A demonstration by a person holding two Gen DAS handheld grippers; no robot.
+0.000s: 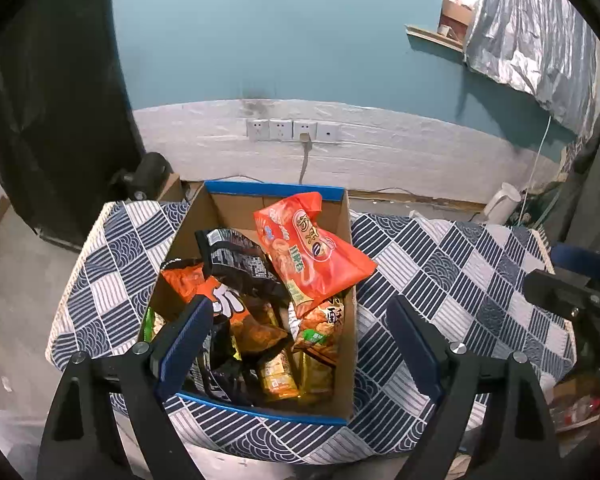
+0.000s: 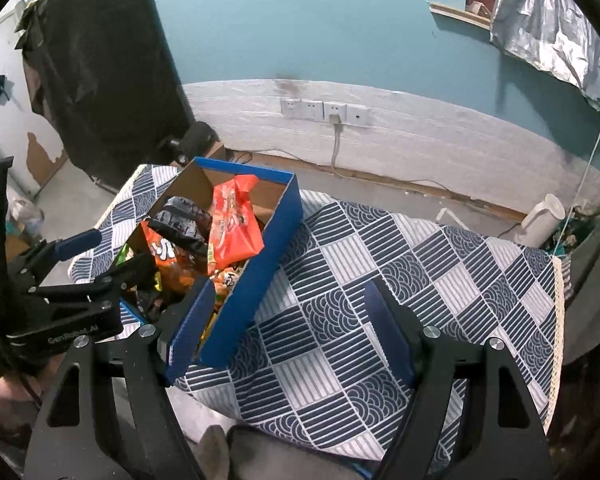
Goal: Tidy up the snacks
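Snacks [image 1: 300, 264] fill the cardboard box [image 1: 350, 320] on the checkered counter [image 2: 380, 280], teal wall [image 1: 260, 32] beyond; left gripper [image 1: 300, 344] and right gripper [image 2: 290, 320] fingers spread, holding nothing.

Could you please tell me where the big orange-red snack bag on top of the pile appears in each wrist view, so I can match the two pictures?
Left wrist view: the orange-red snack bag lies centre frame, atop the pile, leaning over the right wall of the cardboard box.
Right wrist view: the same bag sits left of centre, inside the box's blue outer wall.
Shared landmark: the row of wall sockets behind the table.
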